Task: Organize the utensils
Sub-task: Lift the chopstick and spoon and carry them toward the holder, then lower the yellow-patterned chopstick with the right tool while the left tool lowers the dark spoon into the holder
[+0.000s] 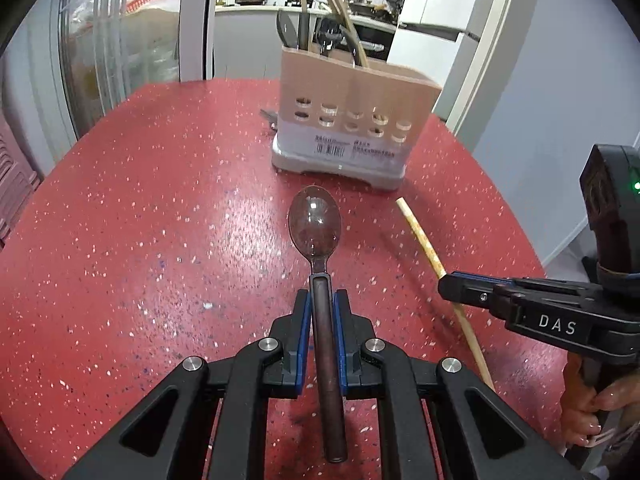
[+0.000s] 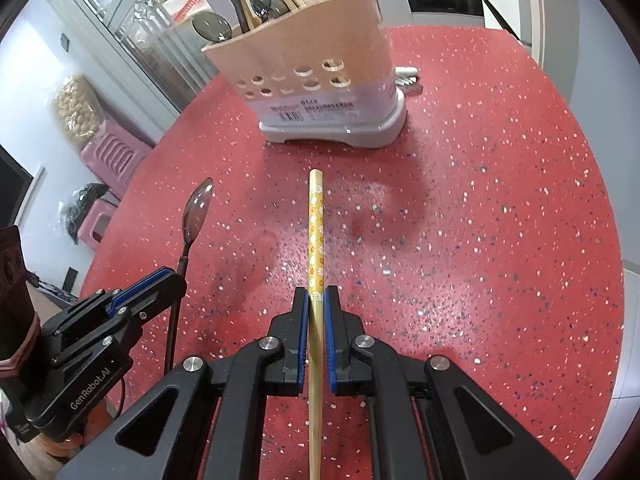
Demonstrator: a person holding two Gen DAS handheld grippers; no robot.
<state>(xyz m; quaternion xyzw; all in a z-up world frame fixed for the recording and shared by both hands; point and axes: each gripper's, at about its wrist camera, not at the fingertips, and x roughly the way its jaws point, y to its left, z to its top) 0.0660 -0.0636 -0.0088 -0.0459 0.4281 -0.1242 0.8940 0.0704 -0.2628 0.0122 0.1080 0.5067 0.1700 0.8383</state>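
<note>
1. Left wrist view: left gripper point(image 1: 320, 300) clenched on the dark handle of a translucent brown spoon point(image 1: 315, 220), bowl pointing ahead over the red speckled table point(image 1: 140, 200) toward the utensil holder point(image 1: 352, 120). Probably light, stiff plastic, smooth and a bit slippery; gripped just behind the neck, so little droop expected. Handle running back between the blue pads, bowl well clear of them.
2. Same view, at the right edge: right gripper point(image 1: 446, 286) clamped on a yellow chopstick point(image 1: 420, 236), a hand point(image 1: 588, 412) below it.
3. Right wrist view: right gripper point(image 2: 316, 300) pinching the patterned chopstick point(image 2: 316, 224) at about mid-length. Thin, rigid, very light; likely to pivot if pinched loosely. Tip aimed at the holder point(image 2: 320, 64), apart from it. Left gripper point(image 2: 170, 276) and spoon point(image 2: 196, 208) just beside.
</note>
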